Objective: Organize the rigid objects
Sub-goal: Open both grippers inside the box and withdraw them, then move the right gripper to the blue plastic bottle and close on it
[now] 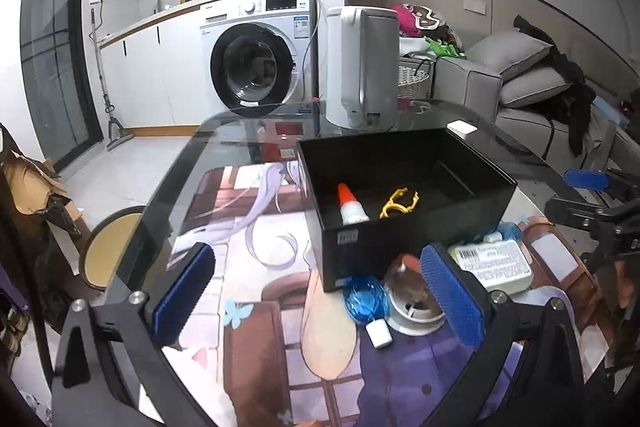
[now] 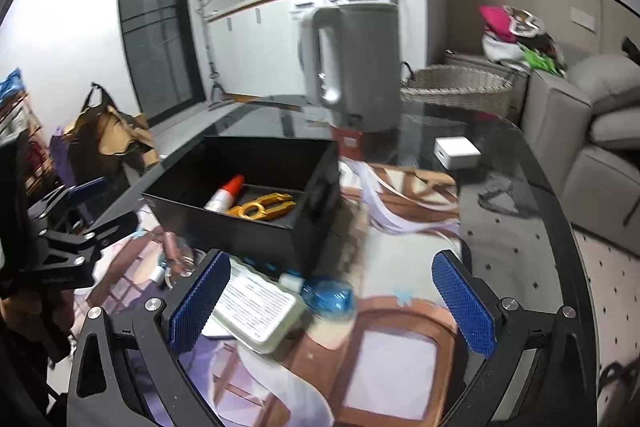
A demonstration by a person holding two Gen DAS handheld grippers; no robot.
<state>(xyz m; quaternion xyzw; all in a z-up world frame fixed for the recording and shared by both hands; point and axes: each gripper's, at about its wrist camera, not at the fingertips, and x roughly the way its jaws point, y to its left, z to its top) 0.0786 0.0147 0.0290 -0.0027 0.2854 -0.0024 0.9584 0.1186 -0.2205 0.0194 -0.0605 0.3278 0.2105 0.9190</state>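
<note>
— Both empty? Left gripper (image 1: 316, 301) and right gripper (image 2: 334, 301) spread wide, nothing held.

— Yes. Already inside the black box (image 1: 404, 235): orange-and-white cone (image 1: 350, 205) and yellow clip (image 1: 398, 205). Outside, against its near wall: pale green case (image 2: 260, 311) with printed label, crinkly blue item (image 2: 328, 297), small white cap (image 1: 379, 333), clear domed piece (image 1: 408, 291).

— Next, probably the case. Close on its long flat sides, squarely; smooth hard plastic, likely slippery against ribbed blue pads (image 2: 198, 307).

— Lift clear of the matte rim, then lower beside the cone.
</note>
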